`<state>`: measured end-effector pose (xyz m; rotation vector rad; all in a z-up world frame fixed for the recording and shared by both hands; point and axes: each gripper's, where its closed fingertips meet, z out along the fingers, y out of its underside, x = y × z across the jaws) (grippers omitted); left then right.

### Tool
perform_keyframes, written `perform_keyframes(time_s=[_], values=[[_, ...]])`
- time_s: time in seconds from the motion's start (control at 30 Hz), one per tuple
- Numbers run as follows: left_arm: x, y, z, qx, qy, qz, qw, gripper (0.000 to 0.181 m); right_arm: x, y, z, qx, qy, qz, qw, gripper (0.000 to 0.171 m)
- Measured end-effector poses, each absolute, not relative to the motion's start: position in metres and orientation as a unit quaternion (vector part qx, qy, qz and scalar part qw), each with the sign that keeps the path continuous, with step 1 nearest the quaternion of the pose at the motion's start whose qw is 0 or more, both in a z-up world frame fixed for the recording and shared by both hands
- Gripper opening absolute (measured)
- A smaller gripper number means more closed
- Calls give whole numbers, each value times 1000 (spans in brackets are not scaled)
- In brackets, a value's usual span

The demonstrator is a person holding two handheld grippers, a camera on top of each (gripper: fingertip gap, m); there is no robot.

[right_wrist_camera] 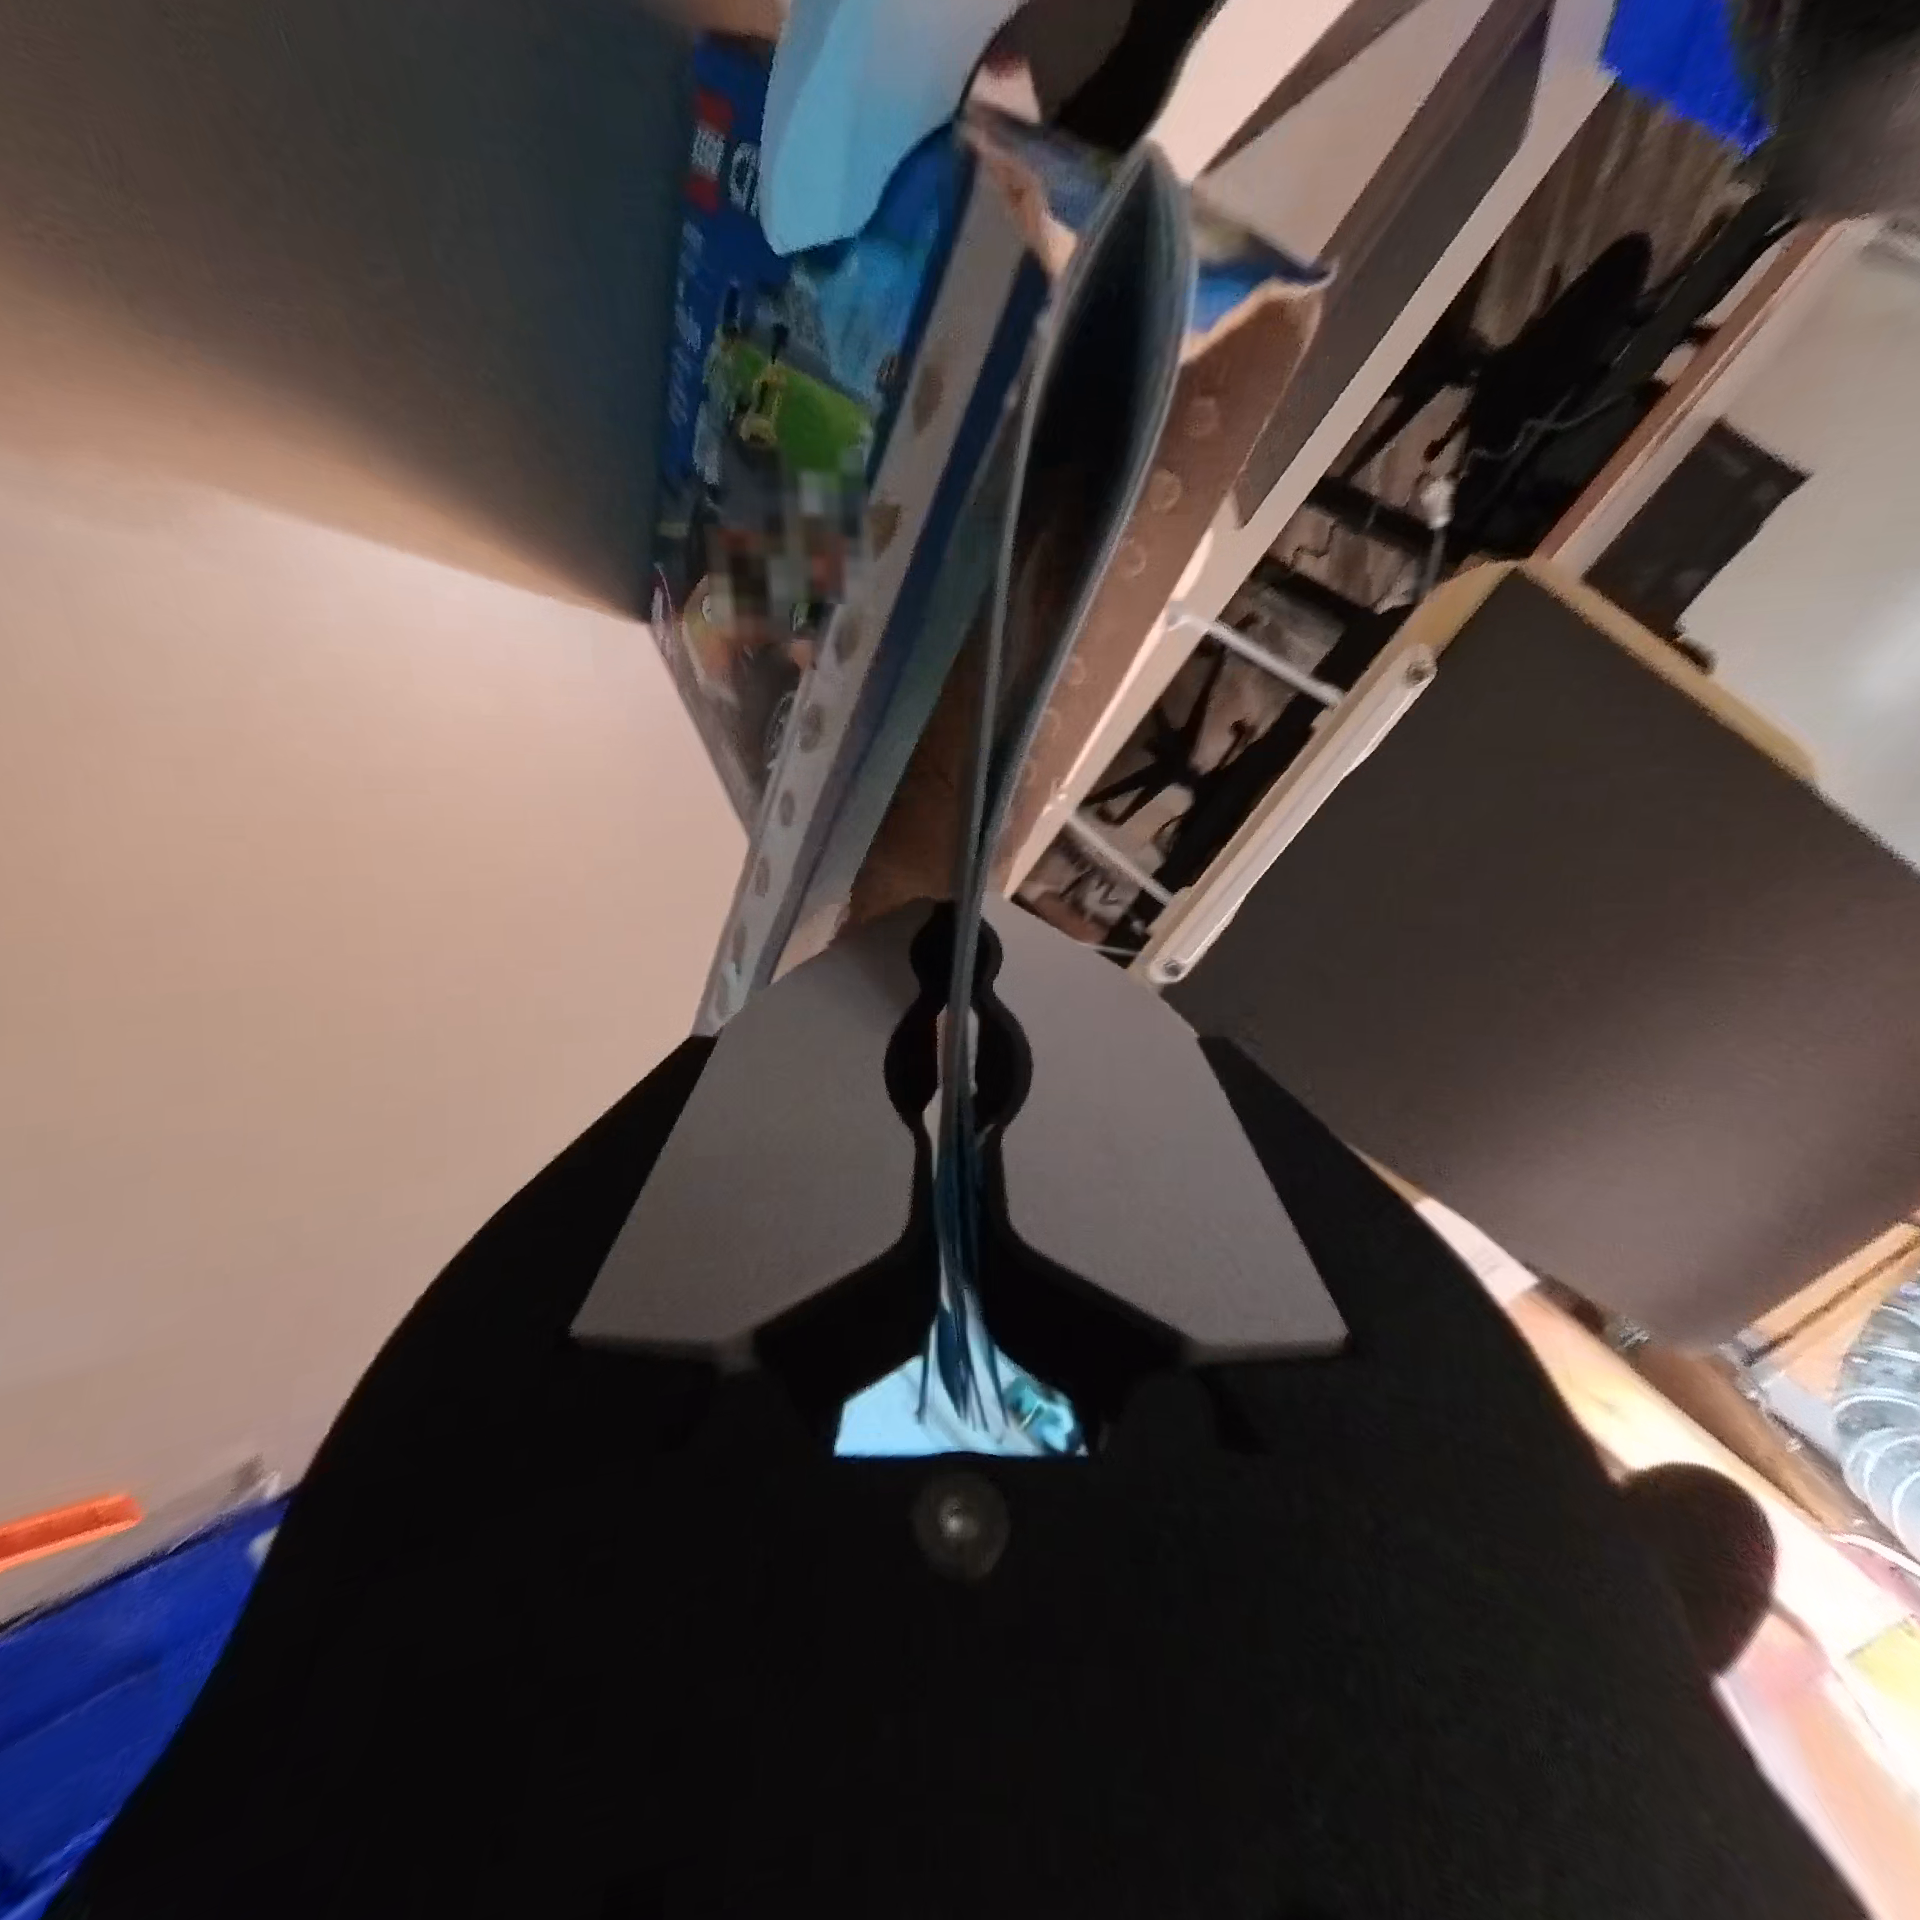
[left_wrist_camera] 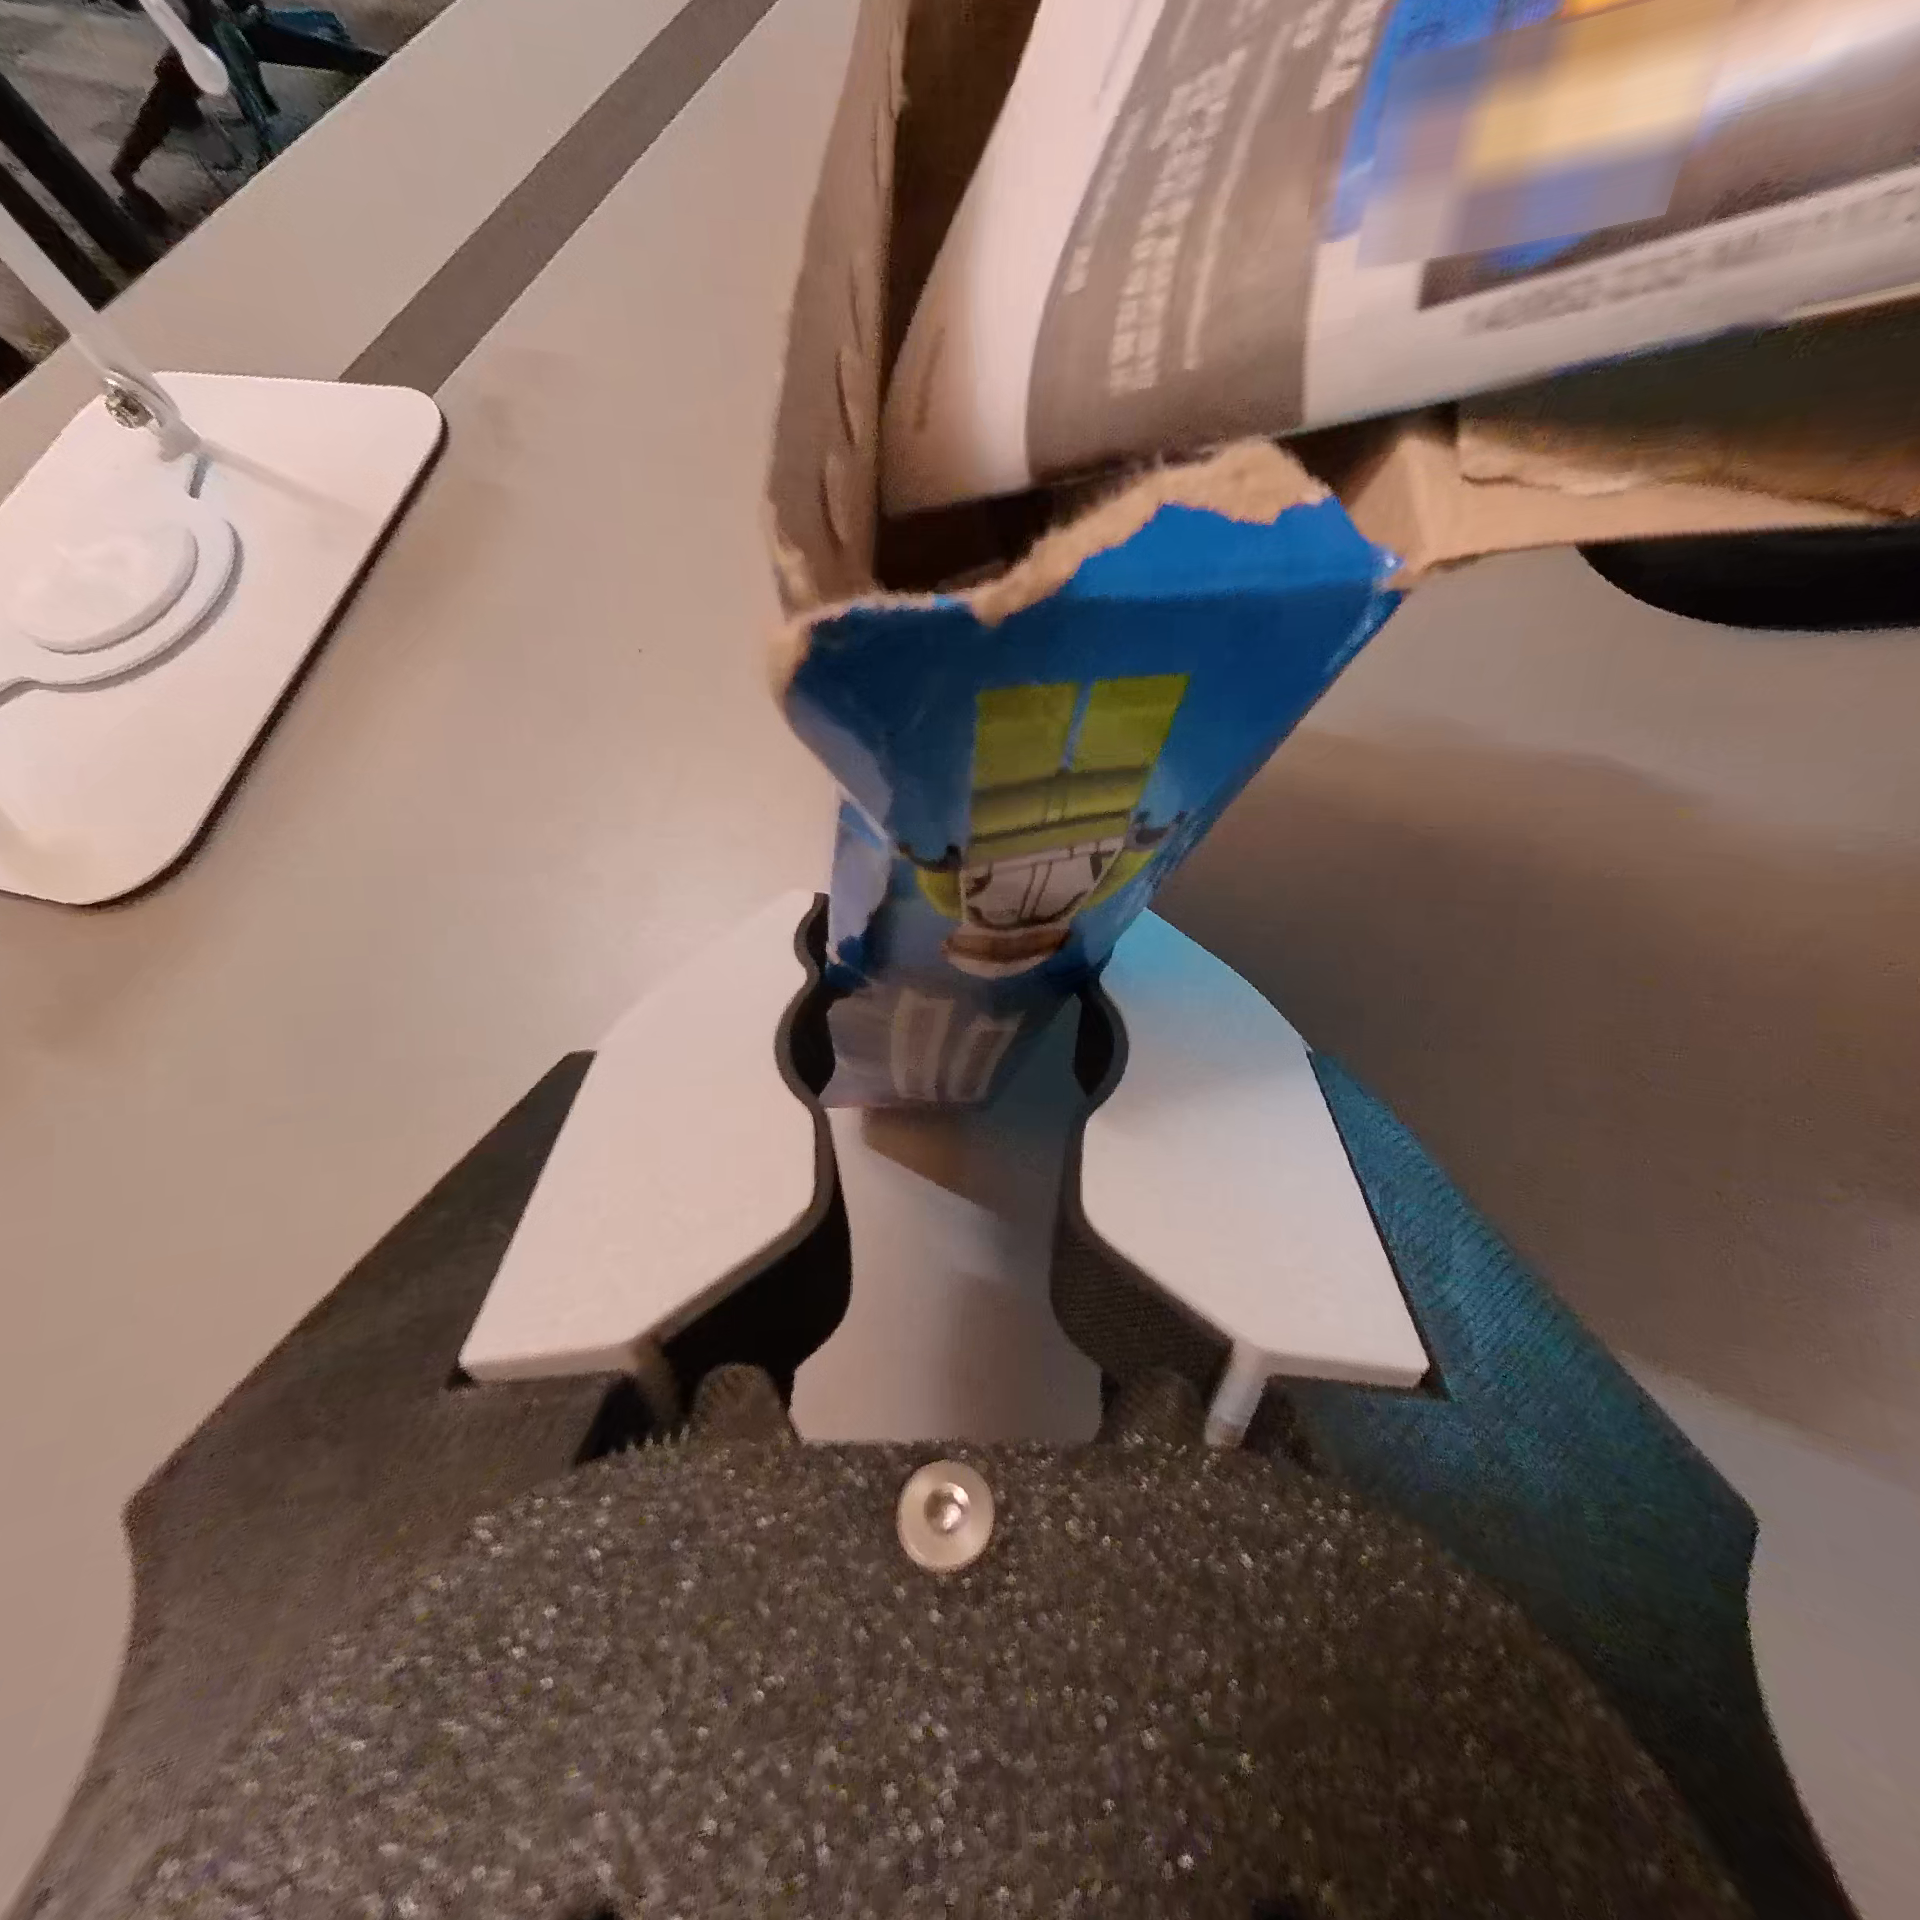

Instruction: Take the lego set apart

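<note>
- Two grippers, both clamped on something; the left gripper (left_wrist_camera: 951, 1023) pinches a torn blue flap (left_wrist_camera: 1081, 748) of the lego box (left_wrist_camera: 842, 312), its white fingers (left_wrist_camera: 675, 1132) closed narrow on the printed card; the flap's upper edge is ragged, brown card showing.
- Lego box is lifted off the grey table (left_wrist_camera: 520, 675), open end toward the left camera; brown inner walls visible; a printed instruction booklet (left_wrist_camera: 1195, 208) sticks out of the opening, above the flap.
- Right gripper (right_wrist_camera: 961, 1023) is squeezed on the edge of the booklet (right_wrist_camera: 1091, 416); the pages run edge-on between its fingers (right_wrist_camera: 790, 1143) and fan out behind them; jaws nearly together with only the paper between.
- In the right wrist view the lego box (right_wrist_camera: 748, 436) sits just left of the booklet, printed blue-and-green face outward; perforated edge strip running down toward the gripper; view is blurred, so whether the booklet is free of the box is hard to tell.
- White lamp base (left_wrist_camera: 177, 623) stands on the table at far left, well apart from the box; thin white stem rising from it.
- Shelving (right_wrist_camera: 1351, 623) behind the booklet, right side, contents dark and unclear.
</note>
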<state>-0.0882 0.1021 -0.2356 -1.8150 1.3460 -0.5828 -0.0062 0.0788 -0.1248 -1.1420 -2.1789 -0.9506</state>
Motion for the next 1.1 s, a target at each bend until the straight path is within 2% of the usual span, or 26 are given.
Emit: perform_keyframes(time_s=[0.27,0.43,0.8,1.1], values=[[-87,97,-229,-708,542,-192,410,44,14,88,-119,-479,-777,-392,116,1],[-84,92,-223,-696,548,-188,424,43,12,84,-127,-510,-775,-371,48,1],[-84,94,-224,-704,523,-239,416,45,9,90,-137,-614,-735,-286,-36,1],[-86,98,-228,-709,504,-286,403,48,-23,121,-132,-642,-754,-130,48,7]])
